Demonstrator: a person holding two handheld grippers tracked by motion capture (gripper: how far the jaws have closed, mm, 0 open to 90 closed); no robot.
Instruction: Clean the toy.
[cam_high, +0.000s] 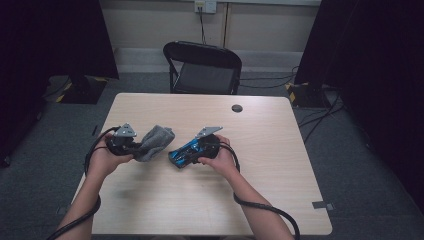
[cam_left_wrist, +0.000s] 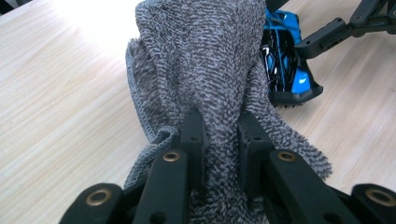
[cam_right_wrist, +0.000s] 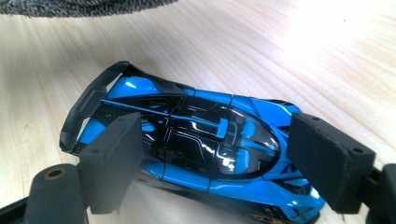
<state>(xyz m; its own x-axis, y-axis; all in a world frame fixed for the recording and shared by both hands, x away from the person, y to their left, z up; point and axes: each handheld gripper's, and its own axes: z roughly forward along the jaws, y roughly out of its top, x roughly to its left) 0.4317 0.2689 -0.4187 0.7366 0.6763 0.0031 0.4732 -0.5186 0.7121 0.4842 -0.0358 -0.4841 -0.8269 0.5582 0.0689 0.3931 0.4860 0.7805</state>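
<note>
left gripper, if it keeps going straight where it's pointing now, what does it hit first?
Apart from the grey cloth it already pinches, probably the blue toy car: it lies just past the cloth in the left gripper view. Depth is unclear there.

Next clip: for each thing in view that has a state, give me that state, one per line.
Left tongs: shut on the grey cloth.
Grey cloth: bunched, pinched between the jaws.
Right tongs: jaws either side of the toy car; contact unclear.
Toy car: blue and black, upright, between the right jaws.
Folding chair: unfolded, unoccupied, beyond the table.
Table: bare wood around the hands.
</note>
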